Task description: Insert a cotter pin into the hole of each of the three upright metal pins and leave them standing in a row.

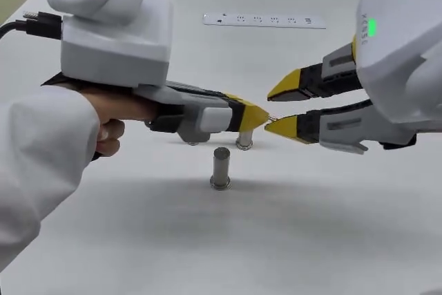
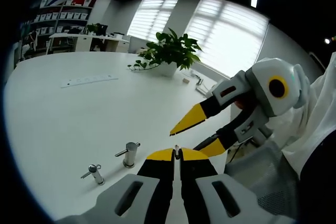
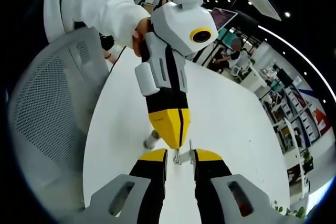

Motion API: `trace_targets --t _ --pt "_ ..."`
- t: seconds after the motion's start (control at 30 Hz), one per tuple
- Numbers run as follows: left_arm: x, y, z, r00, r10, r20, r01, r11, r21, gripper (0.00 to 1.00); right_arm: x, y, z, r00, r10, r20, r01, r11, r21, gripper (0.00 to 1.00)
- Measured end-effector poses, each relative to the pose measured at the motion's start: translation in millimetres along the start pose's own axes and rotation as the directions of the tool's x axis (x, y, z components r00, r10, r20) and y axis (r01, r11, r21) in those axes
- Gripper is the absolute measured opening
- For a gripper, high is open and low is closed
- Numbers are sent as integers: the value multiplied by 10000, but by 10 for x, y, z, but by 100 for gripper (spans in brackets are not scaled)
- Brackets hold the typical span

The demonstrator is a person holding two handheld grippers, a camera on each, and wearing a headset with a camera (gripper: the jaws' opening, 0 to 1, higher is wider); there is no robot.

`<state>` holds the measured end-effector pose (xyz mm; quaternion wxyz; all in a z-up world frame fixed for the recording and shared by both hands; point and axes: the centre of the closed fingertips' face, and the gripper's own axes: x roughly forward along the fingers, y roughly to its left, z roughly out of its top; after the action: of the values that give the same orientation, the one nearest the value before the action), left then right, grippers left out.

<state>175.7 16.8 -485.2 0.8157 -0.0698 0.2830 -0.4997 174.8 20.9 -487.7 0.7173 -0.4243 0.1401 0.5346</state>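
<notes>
Cotter pin (image 1: 273, 119) is pinched at the very tip of the left gripper (image 1: 261, 117), whose jaws are pressed together on it. Its free end pokes out along the line of those jaws, straight towards the right gripper (image 1: 277, 110). The right jaws are spread, one above and one below, and the cotter pin lies in the gap between them, apparently untouched by either. In the head view a bare pin (image 1: 221, 168) stands upright on the table (image 1: 311, 226), below the meeting tips and nearer the person. Two more pins (image 2: 129, 154) (image 2: 94, 173) stand beyond it, each seemingly already crossed by a cotter pin. A hand-over looks likely; the right jaws need only close.
</notes>
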Motion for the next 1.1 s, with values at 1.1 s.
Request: trace_targets --t 1.1 --pt "-115 -262 102 9926 -1162 345 895 8946 4377 0 -71 185 -40 9556 2605 1375 -2906 9100 2956 18"
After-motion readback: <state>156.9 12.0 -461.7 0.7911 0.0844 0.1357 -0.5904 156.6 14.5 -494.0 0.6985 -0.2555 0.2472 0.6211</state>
